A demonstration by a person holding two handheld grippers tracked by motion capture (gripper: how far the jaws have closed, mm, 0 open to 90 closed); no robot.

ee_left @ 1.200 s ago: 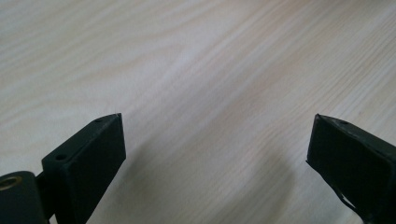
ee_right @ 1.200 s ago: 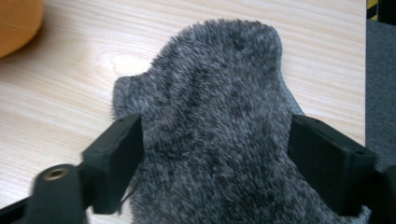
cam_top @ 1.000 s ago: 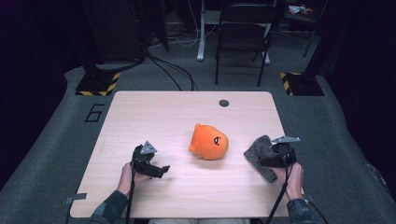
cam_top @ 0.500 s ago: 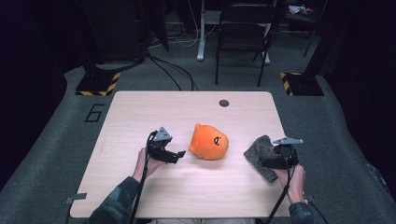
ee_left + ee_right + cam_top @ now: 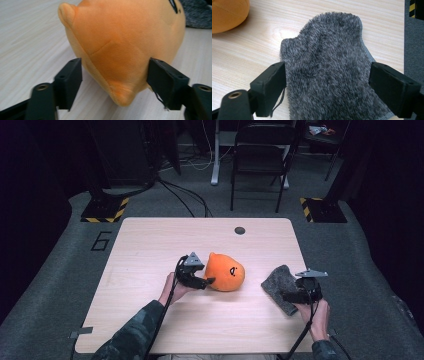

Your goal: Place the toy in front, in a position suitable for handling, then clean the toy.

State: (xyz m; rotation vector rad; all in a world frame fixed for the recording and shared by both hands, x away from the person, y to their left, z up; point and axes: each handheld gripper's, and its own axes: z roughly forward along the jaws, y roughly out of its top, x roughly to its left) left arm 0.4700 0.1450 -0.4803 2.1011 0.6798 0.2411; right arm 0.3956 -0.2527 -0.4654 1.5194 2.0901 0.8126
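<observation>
Round orange plush toy (image 5: pixel 225 272) with a small black face, lying mid-table on the pale wooden table (image 5: pixel 150 250). Straddled by the left gripper (image 5: pixel 113 75), jaws just closing in, right pad touching. Beside, grey fuzzy cloth (image 5: pixel 329 72) between the right gripper's (image 5: pixel 327 87) open jaws.

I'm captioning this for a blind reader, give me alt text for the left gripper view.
An orange plush toy lies on a pale wooden table, its near end between the two black jaws of the left tongs, which have just been closing on it. A grey fuzzy cloth lies behind it.
</observation>
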